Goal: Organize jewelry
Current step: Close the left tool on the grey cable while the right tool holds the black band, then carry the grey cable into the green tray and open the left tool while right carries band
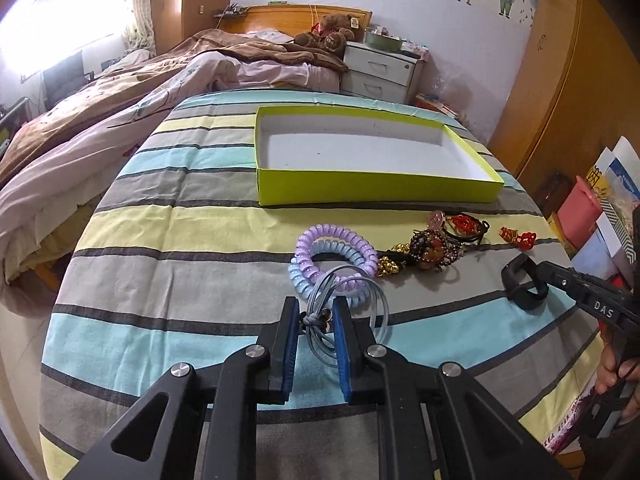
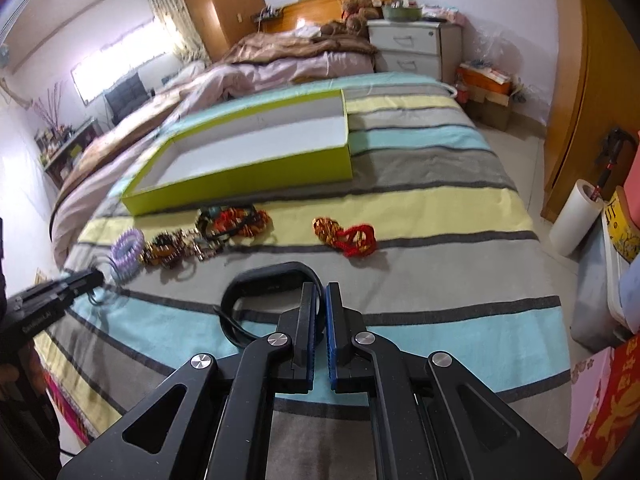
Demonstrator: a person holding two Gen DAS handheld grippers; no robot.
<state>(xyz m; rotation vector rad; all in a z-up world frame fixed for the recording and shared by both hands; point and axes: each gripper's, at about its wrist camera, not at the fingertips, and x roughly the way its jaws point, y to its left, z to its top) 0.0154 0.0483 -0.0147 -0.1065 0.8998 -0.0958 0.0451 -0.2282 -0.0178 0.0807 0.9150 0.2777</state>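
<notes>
Jewelry still lies loose on the striped bedspread [image 1: 168, 240] near its front edge; the shallow lime-green cardboard box [image 1: 376, 192] behind is empty. Left gripper [image 1: 316, 312] narrowly pinches thin grey hair ties [image 1: 340, 280]; right gripper [image 2: 320, 300] clamps a black wristband [image 2: 256, 280].

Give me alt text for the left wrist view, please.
The left gripper has its blue pads around a bundle of thin grey hair ties on a striped bedspread. Beyond lie coiled purple and blue hair ties, beaded jewelry and an empty lime-green box; the right gripper holds a black band.
</notes>
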